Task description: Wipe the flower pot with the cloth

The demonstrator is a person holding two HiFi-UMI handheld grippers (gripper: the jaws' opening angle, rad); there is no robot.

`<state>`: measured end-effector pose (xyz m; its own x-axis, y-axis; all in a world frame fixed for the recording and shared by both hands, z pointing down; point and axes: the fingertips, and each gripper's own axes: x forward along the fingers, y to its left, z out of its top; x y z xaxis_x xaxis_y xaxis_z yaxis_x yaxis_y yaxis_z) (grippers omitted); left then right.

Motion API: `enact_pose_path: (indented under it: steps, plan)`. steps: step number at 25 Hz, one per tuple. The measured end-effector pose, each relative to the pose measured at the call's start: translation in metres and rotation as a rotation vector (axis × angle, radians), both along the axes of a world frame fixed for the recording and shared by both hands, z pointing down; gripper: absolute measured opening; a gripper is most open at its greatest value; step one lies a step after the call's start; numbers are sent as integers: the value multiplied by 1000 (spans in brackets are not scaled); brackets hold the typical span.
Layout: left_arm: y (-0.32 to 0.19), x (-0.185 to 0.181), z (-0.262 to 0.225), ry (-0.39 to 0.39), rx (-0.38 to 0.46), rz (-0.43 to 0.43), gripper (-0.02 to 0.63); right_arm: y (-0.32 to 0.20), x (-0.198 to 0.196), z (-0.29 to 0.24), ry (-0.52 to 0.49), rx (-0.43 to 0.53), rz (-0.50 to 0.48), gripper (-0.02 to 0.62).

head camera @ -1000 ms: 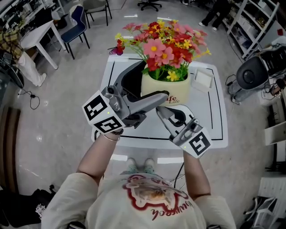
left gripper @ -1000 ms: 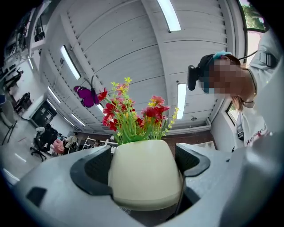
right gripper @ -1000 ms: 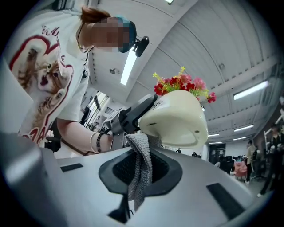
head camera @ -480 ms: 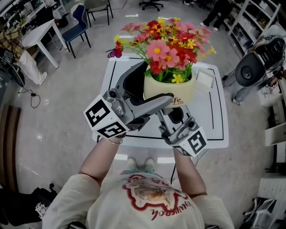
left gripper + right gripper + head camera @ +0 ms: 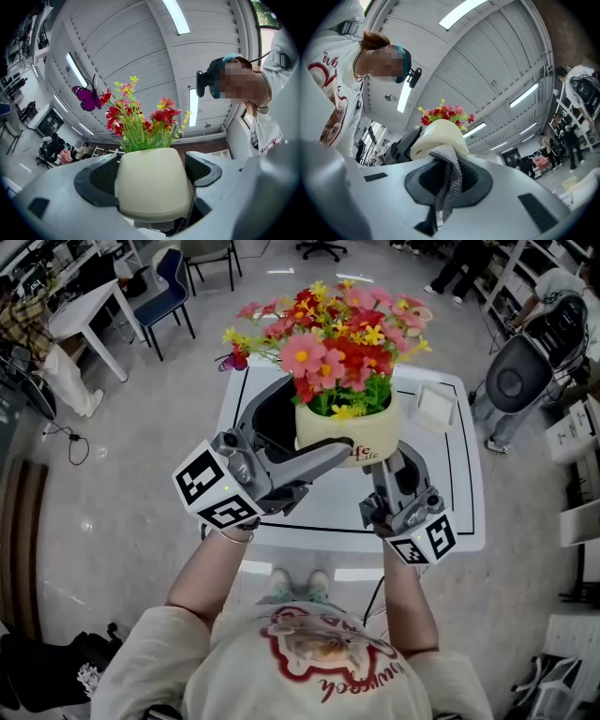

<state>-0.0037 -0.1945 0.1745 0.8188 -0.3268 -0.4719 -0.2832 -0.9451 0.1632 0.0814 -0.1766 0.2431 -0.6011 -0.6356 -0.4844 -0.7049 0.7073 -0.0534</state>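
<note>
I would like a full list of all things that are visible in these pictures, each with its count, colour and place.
flower pot: 1, cream, between the jaws of the left claw, above the table
flowers: one bunch, red, pink and yellow, in the flower pot
butterfly: 1, purple, at the left edge of the flowers
cloth: 1, grey, pinched in the right claw, its top by the flower pot
table: 1, white with a black line, under the claws
box: 1, white, at the table's far right corner
chair: 1, blue, far left on the floor
left claw: 1, grey, shut on the flower pot
right claw: 1, grey, shut on the cloth
</note>
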Motion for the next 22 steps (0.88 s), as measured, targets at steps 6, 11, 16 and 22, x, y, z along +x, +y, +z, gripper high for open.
enact_pose_path:
  steps: [6,11,16,22]
  plan:
    - [0,-4,3,-10,23,-49,460,1,20,0,-79,-22,48,12]
    - [-5,-5,9,23,-15,-83,460,11,8,1,-115,-31,12,12]
    - [-4,-4,7,28,-21,-83,460,22,-22,3,-31,-2,-46,11]
    - [-2,-6,6,-17,16,-69,460,23,-72,5,109,39,-99,11]
